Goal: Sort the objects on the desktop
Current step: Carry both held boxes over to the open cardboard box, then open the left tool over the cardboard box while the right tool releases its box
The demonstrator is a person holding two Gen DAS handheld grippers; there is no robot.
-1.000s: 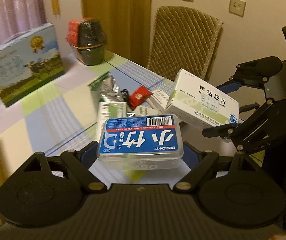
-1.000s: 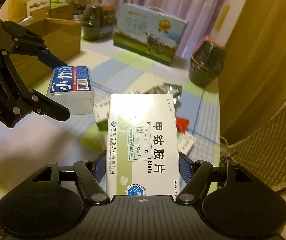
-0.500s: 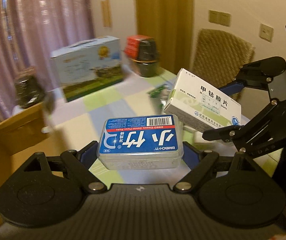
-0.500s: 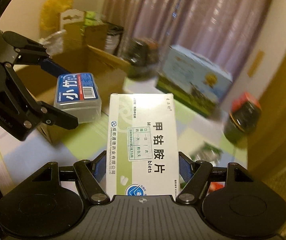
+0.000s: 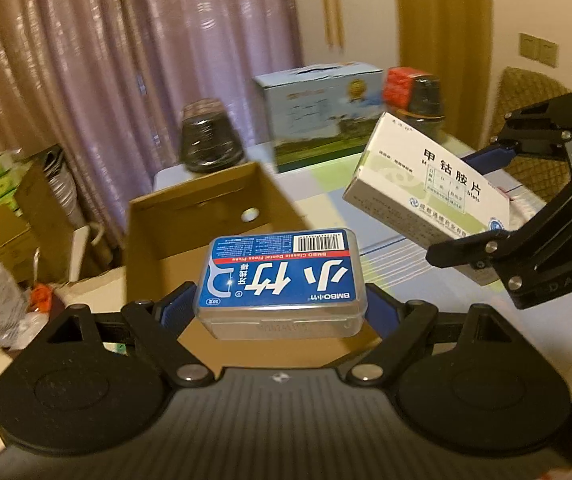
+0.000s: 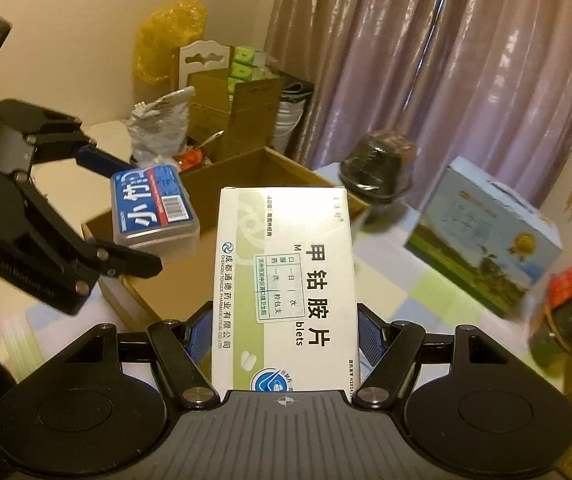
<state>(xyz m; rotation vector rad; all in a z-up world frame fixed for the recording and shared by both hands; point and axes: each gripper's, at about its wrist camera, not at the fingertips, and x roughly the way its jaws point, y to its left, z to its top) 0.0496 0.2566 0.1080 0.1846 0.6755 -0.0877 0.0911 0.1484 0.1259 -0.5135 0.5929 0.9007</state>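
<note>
The left gripper (image 5: pixel 282 308) is clamped on a clear plastic floss-pick case with a blue label (image 5: pixel 282 274). Its blue pads press the two short ends, and the case lies flat between the fingers with its label face up and its barcode end pointing away from the camera. The right gripper (image 6: pixel 284 330) is clamped on a white and green cardboard medicine box (image 6: pixel 286 280). The pads hold its long sides near the rear end, and most of the box sticks out forward past the fingertips, printed face up.

In the right wrist view the left gripper (image 6: pixel 126 220) hangs to the left and a little ahead, its case (image 6: pixel 154 204) tilted. In the left wrist view the right gripper (image 5: pixel 482 208) sits to the right, its box (image 5: pixel 426 188) slanting down toward the left.

Both held things hang in the air above an open brown cardboard carton (image 5: pixel 206 236). The floss case is over the carton's opening, and the medicine box is over its near right wall (image 6: pixel 318 178).

Beyond the carton, on the pale checked tablecloth (image 6: pixel 414 292), stand a dark wrapped jar (image 6: pixel 378 176), a blue carry carton with a meadow picture (image 6: pixel 486 236) and a second dark pot with a red top (image 6: pixel 570 304), all blurred. Purple curtains (image 5: pixel 126 60) hang behind.
</note>
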